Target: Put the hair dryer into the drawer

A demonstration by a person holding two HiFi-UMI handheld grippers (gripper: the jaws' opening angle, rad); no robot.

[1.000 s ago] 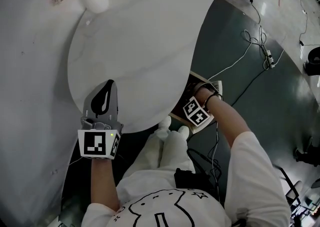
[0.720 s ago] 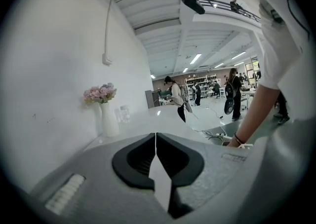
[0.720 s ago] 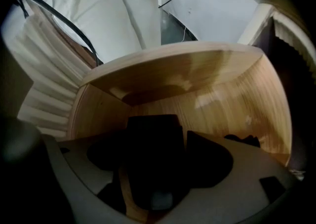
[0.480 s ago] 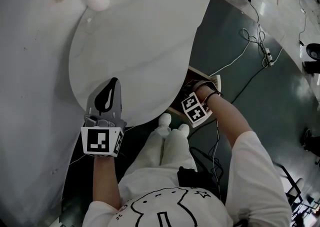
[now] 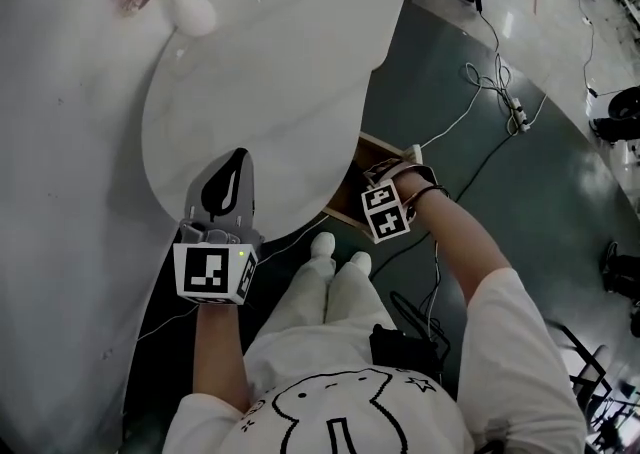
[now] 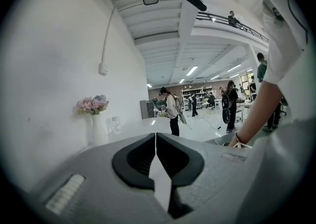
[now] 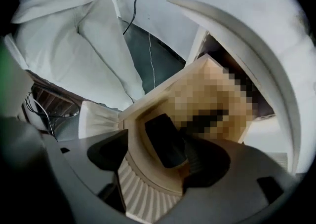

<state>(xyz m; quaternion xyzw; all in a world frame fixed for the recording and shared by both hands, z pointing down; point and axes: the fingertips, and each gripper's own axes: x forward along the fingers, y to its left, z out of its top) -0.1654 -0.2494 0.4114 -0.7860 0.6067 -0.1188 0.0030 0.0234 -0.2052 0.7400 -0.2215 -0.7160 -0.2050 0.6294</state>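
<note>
A: What does the right gripper (image 7: 157,158) hold?

B: The hair dryer (image 7: 143,188). The jaws stand apart as wide as the dryer's cream body, and they press on it from both sides. The ribbed end sits between the two dark pads (image 7: 104,151). A black piece (image 7: 165,139) lies against the cream part, on the side away from the camera.

A: And where is the dryer?

B: At the open drawer (image 7: 163,87), under the near right edge of the white round table (image 5: 270,72). The wooden inside of the drawer is just beyond it. I cannot tell if the dryer touches the bottom of the drawer.

A: What does the head view show there?

B: The marker cube (image 5: 386,210) and the hand (image 5: 408,182), just beside the wooden corner of the drawer.

A: And the left gripper (image 6: 156,144)?

B: It is clenched, with nothing in it. Its two black pads meet in one thin line. It is over the near left edge of the table, well apart from the drawer. It points toward the vase of flowers (image 6: 94,119) on the far side.
</note>
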